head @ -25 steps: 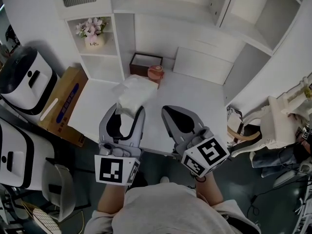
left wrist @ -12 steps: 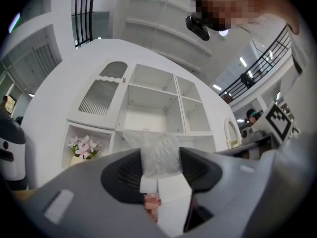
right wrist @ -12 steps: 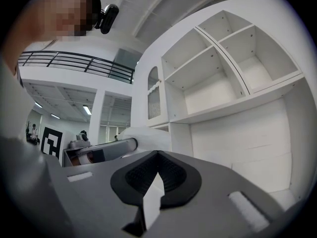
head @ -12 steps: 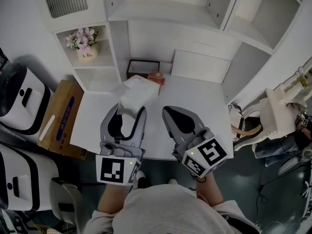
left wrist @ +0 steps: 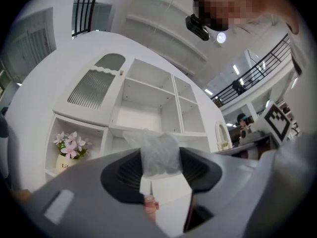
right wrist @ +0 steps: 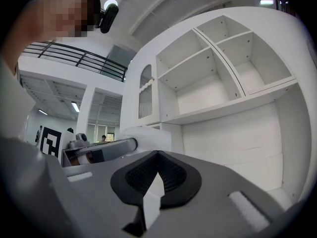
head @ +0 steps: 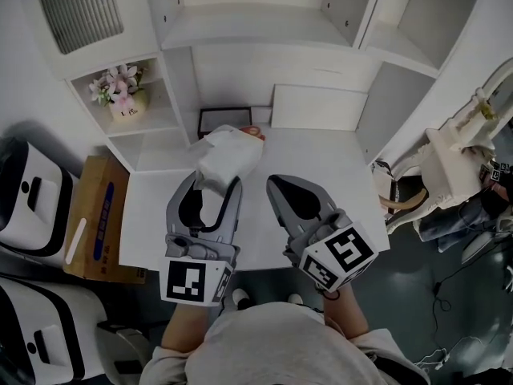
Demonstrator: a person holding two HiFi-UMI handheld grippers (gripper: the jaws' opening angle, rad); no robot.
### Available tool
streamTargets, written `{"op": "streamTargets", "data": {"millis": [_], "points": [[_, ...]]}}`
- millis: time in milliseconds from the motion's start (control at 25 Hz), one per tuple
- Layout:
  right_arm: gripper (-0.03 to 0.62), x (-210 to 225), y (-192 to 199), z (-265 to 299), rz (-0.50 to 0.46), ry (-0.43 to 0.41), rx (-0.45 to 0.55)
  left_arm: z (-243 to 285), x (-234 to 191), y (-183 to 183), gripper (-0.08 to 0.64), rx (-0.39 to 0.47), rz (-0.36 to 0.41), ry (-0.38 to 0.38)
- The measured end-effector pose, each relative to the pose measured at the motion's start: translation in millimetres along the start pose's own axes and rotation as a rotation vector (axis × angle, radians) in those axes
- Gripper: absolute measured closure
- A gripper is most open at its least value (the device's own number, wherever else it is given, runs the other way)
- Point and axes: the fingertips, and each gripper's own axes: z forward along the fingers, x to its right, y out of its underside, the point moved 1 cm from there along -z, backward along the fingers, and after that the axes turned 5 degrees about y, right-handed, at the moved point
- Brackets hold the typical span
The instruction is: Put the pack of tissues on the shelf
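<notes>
Transport step: my left gripper (head: pixel 214 181) pinches the pack of tissues (head: pixel 227 151); right gripper (head: pixel 280 184) is pressed together, empty. Next I lift to the shelf (head: pixel 256 32) and release.

closed, empty right claw (right wrist: pixel 158 155) — white shelves (right wrist: pixel 213 90) ahead

**Soft white plastic-wrapped pack of tissues (head: pixel 227 152) held in the air before the tall white shelf unit (head: pixel 264 32)**

The pack of tissues is pinched at its near end between the jaws of the left gripper (head: pixel 213 181). Its crinkled, translucent wrap is bunched and sticks out past the pads towards the shelf unit. The pack hangs slightly slumped and touches no board of the unit. The shelf unit stands just beyond it, its open box compartments and one long board facing the pack.
</notes>
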Motion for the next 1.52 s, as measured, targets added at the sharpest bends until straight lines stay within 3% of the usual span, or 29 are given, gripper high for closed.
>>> {"op": "streamTargets", "data": {"millis": [680,920,1120,1520], "points": [[0.591,-13,-3,11,-0.009,0.117,0.026,2,-19,-4,0.353,0.032,-0.009,0.125],[0.591,-4,-9,15,-0.013,0.112,0.031,10,-20,-8,0.353,0.047,-0.016,0.124],[0.592,0,-18,28,-0.023,0.078,0.047,18,-23,-20,0.353,0.066,0.023,0.112],[0.591,24,-41,53,-0.048,-0.008,0.07,53,-37,-47,0.353,0.118,0.059,0.029]]}}
